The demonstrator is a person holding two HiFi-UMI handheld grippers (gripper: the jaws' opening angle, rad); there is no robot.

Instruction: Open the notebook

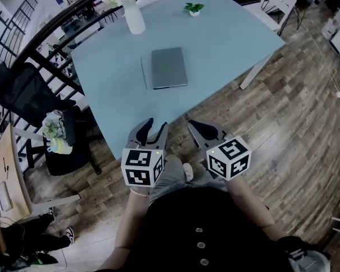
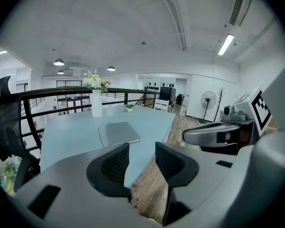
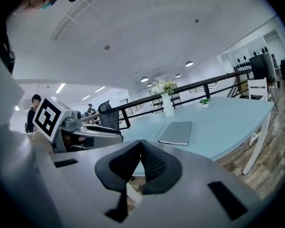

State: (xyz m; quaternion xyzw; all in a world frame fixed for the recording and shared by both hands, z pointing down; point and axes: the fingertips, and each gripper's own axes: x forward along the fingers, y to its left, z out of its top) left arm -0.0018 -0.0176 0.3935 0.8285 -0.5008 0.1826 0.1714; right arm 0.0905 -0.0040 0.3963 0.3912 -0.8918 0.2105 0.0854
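Black-padded jaws of the left tool [image 1: 156, 124] stand apart with nothing between them; those of the right tool [image 1: 194, 126] meet at the tips, also empty. Both hang just off the near edge of the pale blue tabletop [image 1: 232, 44], well apart from the closed grey notebook [image 1: 169, 67] lying flat near its middle

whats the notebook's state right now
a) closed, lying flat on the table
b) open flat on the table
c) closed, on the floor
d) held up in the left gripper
A: the notebook lies flat with its cover down on the blue table, and the left gripper and right gripper are both well apart from it, holding nothing.
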